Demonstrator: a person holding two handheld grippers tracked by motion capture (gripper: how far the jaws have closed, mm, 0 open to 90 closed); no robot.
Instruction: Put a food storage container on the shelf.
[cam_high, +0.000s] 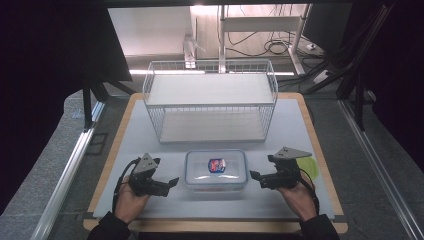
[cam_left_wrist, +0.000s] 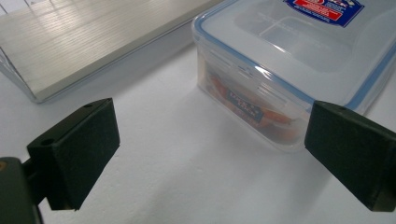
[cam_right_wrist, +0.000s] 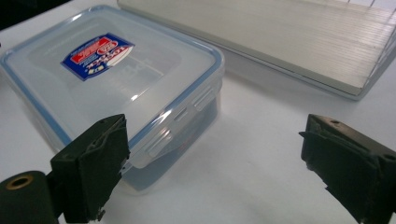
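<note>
box: the plastic box (cam_high: 216, 170) sits low in the middle, between both grippers
left gripper (cam_high: 172, 182): jaws wide open, holding nothing
right gripper (cam_high: 253, 175): jaws wide open, holding nothing

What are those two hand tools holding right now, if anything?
Nothing. The left tool and right tool stand open on either side of the lidded plastic food container, clear of it.
</note>
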